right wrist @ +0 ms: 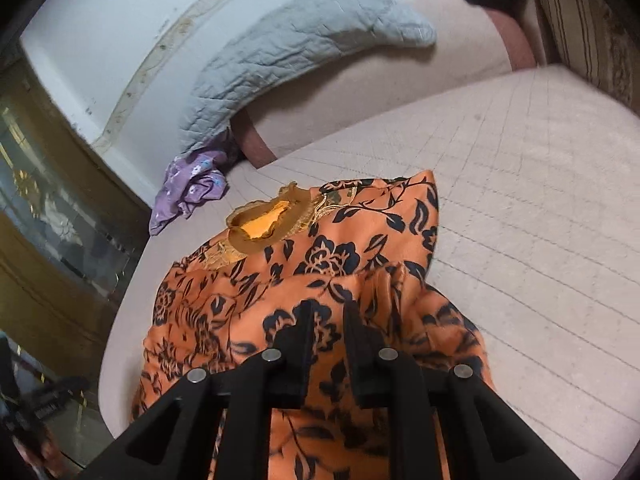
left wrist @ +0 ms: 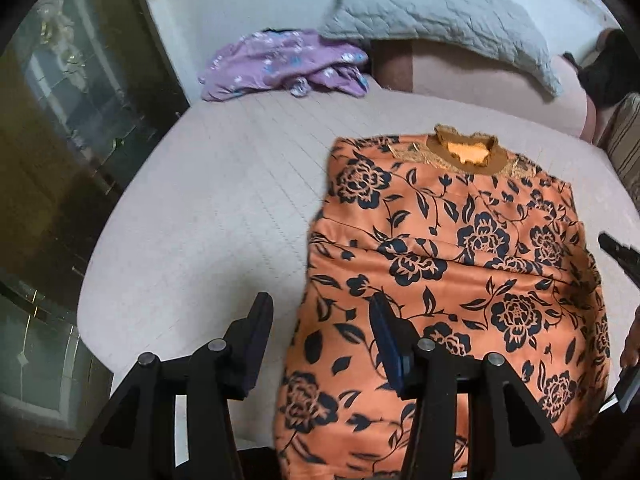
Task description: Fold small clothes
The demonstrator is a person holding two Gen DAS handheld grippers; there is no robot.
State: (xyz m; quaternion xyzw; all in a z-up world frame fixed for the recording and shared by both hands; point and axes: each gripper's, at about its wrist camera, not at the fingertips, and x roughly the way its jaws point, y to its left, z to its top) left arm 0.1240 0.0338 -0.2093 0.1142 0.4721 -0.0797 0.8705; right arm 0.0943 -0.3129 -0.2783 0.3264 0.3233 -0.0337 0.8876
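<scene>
Orange floral top (left wrist: pixel 460 272) flat on bed (left wrist: pixel 208 200), frame centre. Left gripper (left wrist: pixel 318 320) jaws open over its left edge. Right gripper (right wrist: pixel 328 320) jaws nearly closed; grip on fabric unclear.

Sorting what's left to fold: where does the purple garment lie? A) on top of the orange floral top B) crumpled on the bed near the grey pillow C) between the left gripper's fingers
B: the purple garment lies crumpled on the bed beside the grey pillow, apart from the orange floral top.
</scene>
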